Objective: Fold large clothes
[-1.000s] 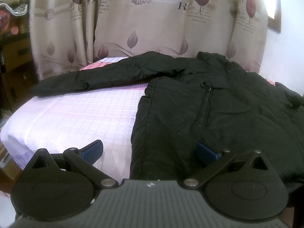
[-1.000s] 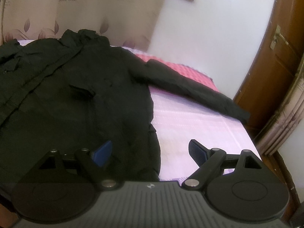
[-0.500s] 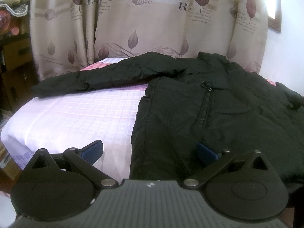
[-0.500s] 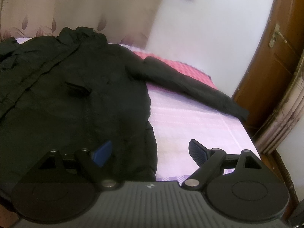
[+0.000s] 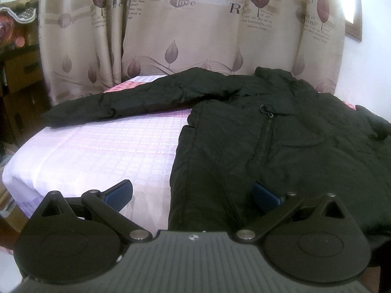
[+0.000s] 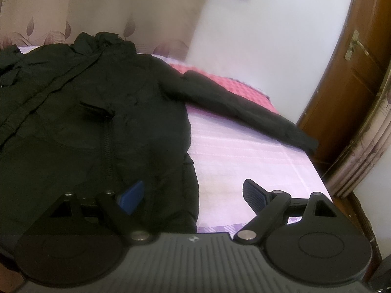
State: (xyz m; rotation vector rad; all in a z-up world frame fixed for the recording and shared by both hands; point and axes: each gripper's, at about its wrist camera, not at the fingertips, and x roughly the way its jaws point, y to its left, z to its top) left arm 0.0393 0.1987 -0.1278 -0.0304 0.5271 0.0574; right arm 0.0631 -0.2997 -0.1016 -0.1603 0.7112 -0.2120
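One black jacket [image 5: 281, 146], one bed [image 5: 110, 151], two grippers, one door [image 6: 352, 78].

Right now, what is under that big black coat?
The black coat lies spread on a bed, over a pale checked sheet with a pink part near the far sleeve. Whatever lies beneath the coat's body is covered.

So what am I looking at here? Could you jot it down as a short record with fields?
garment: black jacket, spread flat and front up, not yet folded
sleeves: left sleeve and right sleeve both stretched out sideways
surface: bed with pink checked sheet
left tongs: open, over the jacket's lower left edge, holding nothing
right tongs: open, over the jacket's lower right edge, holding nothing
backdrop: leaf-print curtain behind the bed, wooden door on the right
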